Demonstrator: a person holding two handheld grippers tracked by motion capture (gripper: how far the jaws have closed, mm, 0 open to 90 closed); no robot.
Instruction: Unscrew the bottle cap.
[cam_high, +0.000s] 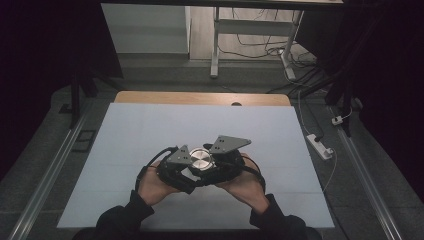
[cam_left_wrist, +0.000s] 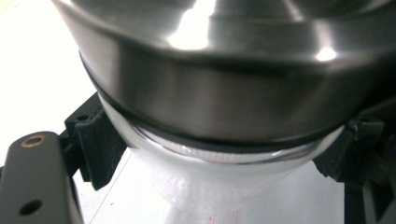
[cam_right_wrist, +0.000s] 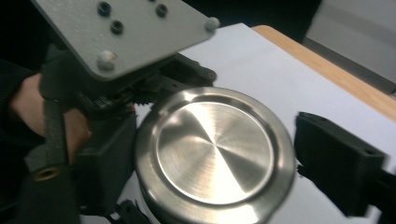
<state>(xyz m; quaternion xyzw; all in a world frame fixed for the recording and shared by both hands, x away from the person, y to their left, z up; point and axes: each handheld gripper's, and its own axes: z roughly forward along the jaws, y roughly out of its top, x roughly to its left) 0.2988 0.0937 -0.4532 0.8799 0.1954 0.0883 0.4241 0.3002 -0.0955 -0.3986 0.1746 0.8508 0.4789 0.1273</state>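
A glass jar (cam_left_wrist: 205, 186) with a brushed steel lid (cam_high: 201, 159) is held up over the near middle of the white-covered table (cam_high: 150, 125). My left gripper (cam_left_wrist: 219, 154) is shut on the jar's glass body just under the lid, one black pad (cam_left_wrist: 93, 140) on each side. My right gripper (cam_right_wrist: 215, 163) comes in from the right and is shut on the lid (cam_right_wrist: 215, 154), its pads (cam_right_wrist: 336, 163) against the rim. Seen from above, the left gripper (cam_high: 191, 172) and right gripper (cam_high: 209, 167) meet at the jar, with a hand behind each.
A wooden strip (cam_high: 200, 98) forms the table's far edge. Beyond it stand white desk legs (cam_high: 215, 50) and loose cables on the floor. A white power strip (cam_high: 320, 145) lies on the floor at the right. Dark curtains flank both sides.
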